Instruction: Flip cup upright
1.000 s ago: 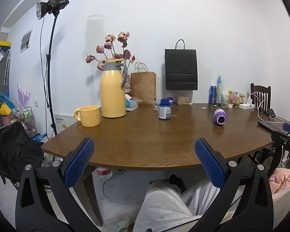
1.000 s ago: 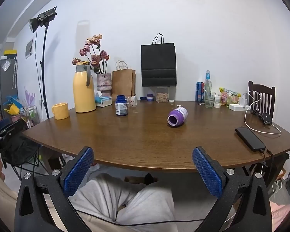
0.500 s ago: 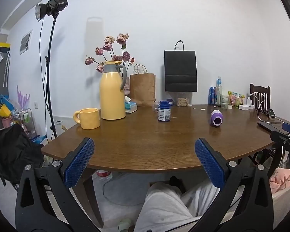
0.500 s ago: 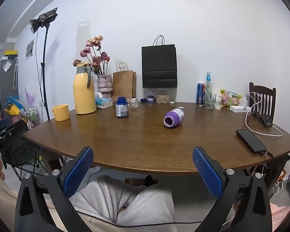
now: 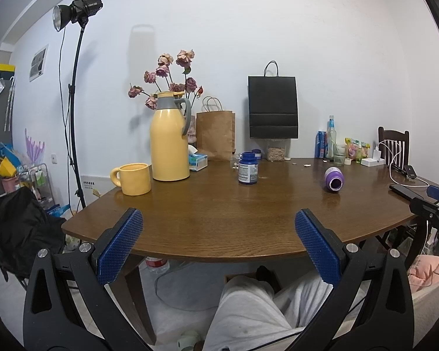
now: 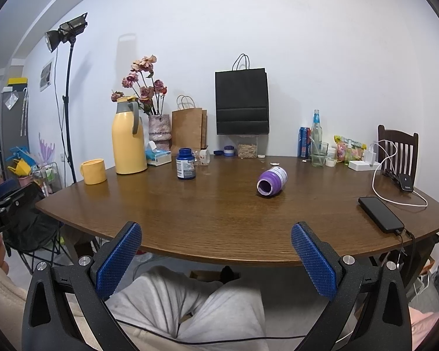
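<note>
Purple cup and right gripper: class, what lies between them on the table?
Nothing: in the right wrist view only bare table lies between the open right gripper and the tipped purple cup.

Blue bottle [image 6: 186,164] label unreadable, person's legs [image 6: 190,307] cut off below

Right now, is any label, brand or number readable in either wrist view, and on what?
"RobotAI", partly cut off: on the left gripper's black body at the right wrist view's edge.
Blue bottle label: too small.
Purple cup label: blurred.
Studio light lettering: unreadable.
Blue can: unreadable.
</note>
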